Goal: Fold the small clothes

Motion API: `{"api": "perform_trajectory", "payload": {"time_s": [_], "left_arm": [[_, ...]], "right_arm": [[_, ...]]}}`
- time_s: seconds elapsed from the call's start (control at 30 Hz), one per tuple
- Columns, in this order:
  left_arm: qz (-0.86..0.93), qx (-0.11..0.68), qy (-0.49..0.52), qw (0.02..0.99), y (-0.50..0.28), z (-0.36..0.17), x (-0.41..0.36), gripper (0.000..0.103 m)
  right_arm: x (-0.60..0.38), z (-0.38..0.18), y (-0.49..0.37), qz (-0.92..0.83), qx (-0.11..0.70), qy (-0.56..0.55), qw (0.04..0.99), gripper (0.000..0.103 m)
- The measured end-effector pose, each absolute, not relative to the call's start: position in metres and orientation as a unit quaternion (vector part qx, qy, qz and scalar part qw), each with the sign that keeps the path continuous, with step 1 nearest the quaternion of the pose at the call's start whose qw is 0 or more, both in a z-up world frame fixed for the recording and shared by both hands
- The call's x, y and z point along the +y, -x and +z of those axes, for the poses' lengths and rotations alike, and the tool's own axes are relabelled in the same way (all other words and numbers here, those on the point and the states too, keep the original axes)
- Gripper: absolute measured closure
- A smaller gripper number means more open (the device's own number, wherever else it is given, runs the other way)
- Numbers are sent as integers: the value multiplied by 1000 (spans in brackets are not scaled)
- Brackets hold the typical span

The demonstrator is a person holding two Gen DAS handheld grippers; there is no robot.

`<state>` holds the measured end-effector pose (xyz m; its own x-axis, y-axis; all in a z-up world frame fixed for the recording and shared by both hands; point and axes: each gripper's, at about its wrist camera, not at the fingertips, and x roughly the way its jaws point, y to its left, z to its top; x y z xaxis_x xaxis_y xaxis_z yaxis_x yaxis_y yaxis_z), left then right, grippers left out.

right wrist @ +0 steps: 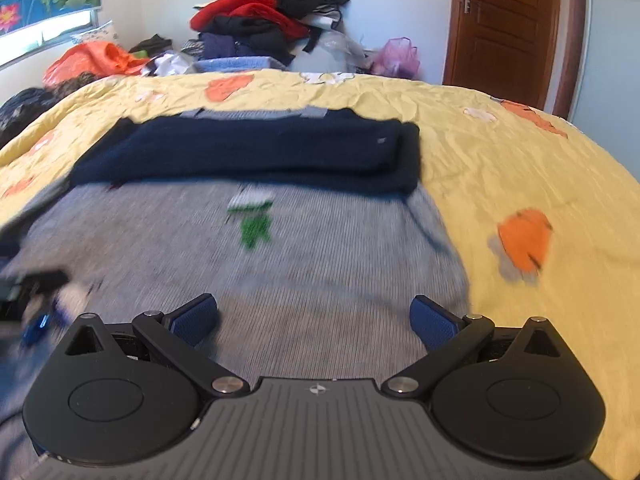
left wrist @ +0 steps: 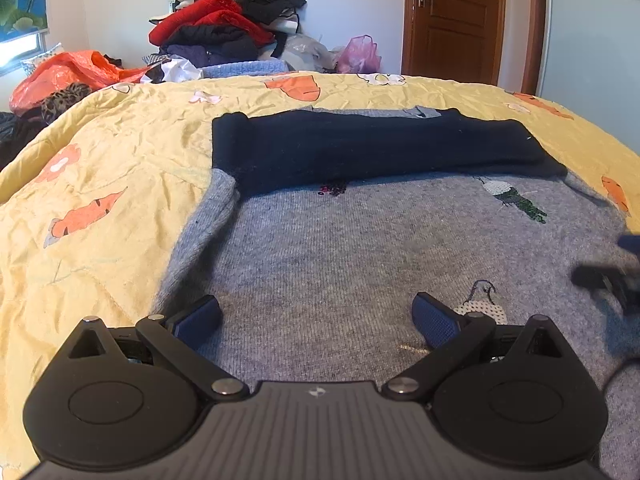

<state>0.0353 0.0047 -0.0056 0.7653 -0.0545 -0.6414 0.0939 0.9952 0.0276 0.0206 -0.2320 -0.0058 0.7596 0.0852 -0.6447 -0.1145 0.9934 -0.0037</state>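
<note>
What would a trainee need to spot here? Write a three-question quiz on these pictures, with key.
1. True or false: the left gripper is shut on the grey sweater.
2. Which lies folded across the sweater's far end? A) red towel B) navy sleeves C) orange bag
3. Fill in: the quilt under the sweater is mostly ____.

Key: 1 false, both the left and the right gripper stand open above the knit, holding nothing. 2 B. 3 yellow.
</note>
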Motion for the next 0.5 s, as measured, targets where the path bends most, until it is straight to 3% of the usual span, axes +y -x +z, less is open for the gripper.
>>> {"api": "perform_trajectory", "payload": {"time_s": [0.5], "left_arm": [[-31, 335, -40, 941, -28, -6, 0, 0]], "right_arm": [[-243, -8, 19, 57, 336, 25, 940, 0]]}}
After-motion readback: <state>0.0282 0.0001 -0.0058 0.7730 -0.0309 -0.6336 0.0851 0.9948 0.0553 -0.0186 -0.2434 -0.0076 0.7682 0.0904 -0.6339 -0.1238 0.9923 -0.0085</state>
